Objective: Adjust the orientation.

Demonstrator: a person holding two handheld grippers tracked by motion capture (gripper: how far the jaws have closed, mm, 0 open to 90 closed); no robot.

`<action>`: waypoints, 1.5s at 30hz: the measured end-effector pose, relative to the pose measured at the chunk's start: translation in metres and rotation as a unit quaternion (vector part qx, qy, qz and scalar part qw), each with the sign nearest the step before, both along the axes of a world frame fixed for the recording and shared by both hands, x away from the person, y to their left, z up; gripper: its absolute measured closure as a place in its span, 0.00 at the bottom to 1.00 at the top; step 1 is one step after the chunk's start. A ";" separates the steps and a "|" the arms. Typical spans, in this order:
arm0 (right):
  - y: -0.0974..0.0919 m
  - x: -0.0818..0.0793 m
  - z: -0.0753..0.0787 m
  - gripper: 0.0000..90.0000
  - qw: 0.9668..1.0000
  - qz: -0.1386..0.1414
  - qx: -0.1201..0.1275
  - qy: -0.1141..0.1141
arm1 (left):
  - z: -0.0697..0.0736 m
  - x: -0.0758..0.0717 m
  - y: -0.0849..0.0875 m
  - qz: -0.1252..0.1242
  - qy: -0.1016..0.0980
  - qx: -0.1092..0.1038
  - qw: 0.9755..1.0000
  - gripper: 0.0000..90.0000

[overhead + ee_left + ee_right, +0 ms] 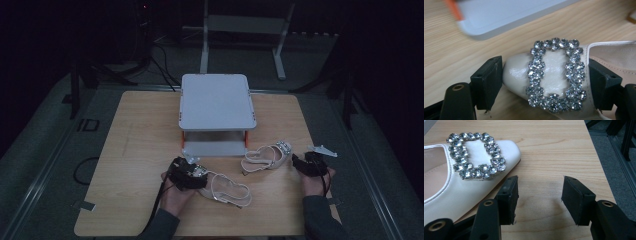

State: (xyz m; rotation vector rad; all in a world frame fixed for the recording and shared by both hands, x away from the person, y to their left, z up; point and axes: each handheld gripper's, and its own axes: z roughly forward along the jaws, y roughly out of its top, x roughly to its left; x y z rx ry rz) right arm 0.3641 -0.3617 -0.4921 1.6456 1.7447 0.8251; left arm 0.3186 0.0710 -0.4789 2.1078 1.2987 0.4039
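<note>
Two white slingback shoes with rhinestone buckles lie on a pale wooden table (135, 150). The nearer shoe (227, 189) sits at lower centre of the high view, its toe pointing left into the left gripper (189, 175). The second shoe (267, 157) lies right of centre, its buckled toe toward the right gripper (301, 162).

In the left gripper view the nearer shoe's toe (554, 77) with its buckle lies between the two black jaws. The left jaw is just beside the toe tip and the right jaw sits against the shoe's side; whether the pads press on it cannot be told. The jaws stand wide.

In the right gripper view the jaws are apart with bare table between them; the second shoe's toe (474, 170) lies at upper left, just beside the left jaw and outside the gap.

Behind the shoes, at the middle of the high view, a small white two-tier rack (217, 100) with orange legs stands on the table. The room around is dark, with grey floor, cables and a metal frame (245, 30) at the top.
</note>
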 end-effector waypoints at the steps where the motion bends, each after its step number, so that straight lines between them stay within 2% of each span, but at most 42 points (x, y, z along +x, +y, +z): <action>1: 0.000 0.000 0.000 0.52 1.000 0.000 0.000 0.000 | 0.000 0.001 0.006 0.003 0.000 0.000 1.000 0.25; 4: 0.000 0.000 0.000 0.52 1.000 -0.001 0.000 0.001 | 0.000 0.005 0.029 0.014 0.000 0.006 1.000 0.25; 10: 0.002 0.000 -0.001 0.52 1.000 0.001 -0.003 0.003 | -0.002 0.020 0.069 0.037 -0.002 -0.009 0.999 0.25; 14: 0.002 0.001 -0.002 0.52 1.000 0.002 -0.003 0.004 | -0.004 0.028 0.087 0.070 -0.002 -0.020 0.997 0.25; 18: 0.002 0.001 -0.002 0.52 1.000 0.002 -0.003 0.006 | -0.006 0.036 0.102 0.100 0.002 -0.033 0.994 0.25; 21: 0.003 0.001 -0.002 0.52 1.000 0.003 -0.003 0.006 | -0.006 0.040 0.105 0.108 0.000 -0.033 0.994 0.25; 25: 0.003 0.002 -0.002 0.52 1.000 0.004 -0.002 0.006 | -0.008 0.042 0.106 0.115 0.005 -0.044 0.992 0.24; 27: 0.004 0.002 -0.002 0.52 1.000 0.004 -0.001 0.006 | -0.006 0.041 0.103 0.119 0.004 -0.038 0.992 0.23; 28: 0.004 0.003 -0.002 0.52 1.000 0.005 -0.002 0.005 | -0.005 0.039 0.101 0.125 0.002 -0.029 0.992 0.22; 30: 0.004 0.003 -0.002 0.52 1.000 0.005 -0.001 0.005 | -0.003 0.036 0.098 0.134 -0.002 -0.016 0.991 0.22; 31: 0.005 0.003 -0.002 0.52 1.000 0.005 -0.001 0.004 | -0.001 0.033 0.097 0.142 -0.006 -0.015 0.990 0.21; 33: 0.005 0.003 -0.001 0.51 1.000 0.006 0.002 0.001 | 0.003 0.027 0.096 0.145 -0.013 -0.020 0.989 0.20; 36: 0.006 0.004 -0.001 0.51 1.000 0.007 0.002 -0.001 | 0.012 0.014 0.094 0.148 -0.026 -0.017 0.989 0.20; 38: 0.007 0.005 -0.001 0.51 1.000 0.010 0.002 -0.001 | 0.017 0.006 0.094 0.146 -0.035 -0.013 0.989 0.21; 40: 0.008 0.005 -0.001 0.51 1.000 0.011 0.002 -0.001 | 0.020 0.001 0.094 0.155 -0.040 -0.004 0.987 0.21; 42: 0.009 0.006 -0.001 0.51 1.000 0.012 0.001 -0.001 | 0.021 -0.002 0.095 0.155 -0.040 -0.010 0.987 0.24; 45: 0.009 0.006 -0.001 0.51 1.000 0.012 0.001 0.000 | 0.019 -0.001 0.092 0.157 -0.031 -0.006 0.987 0.24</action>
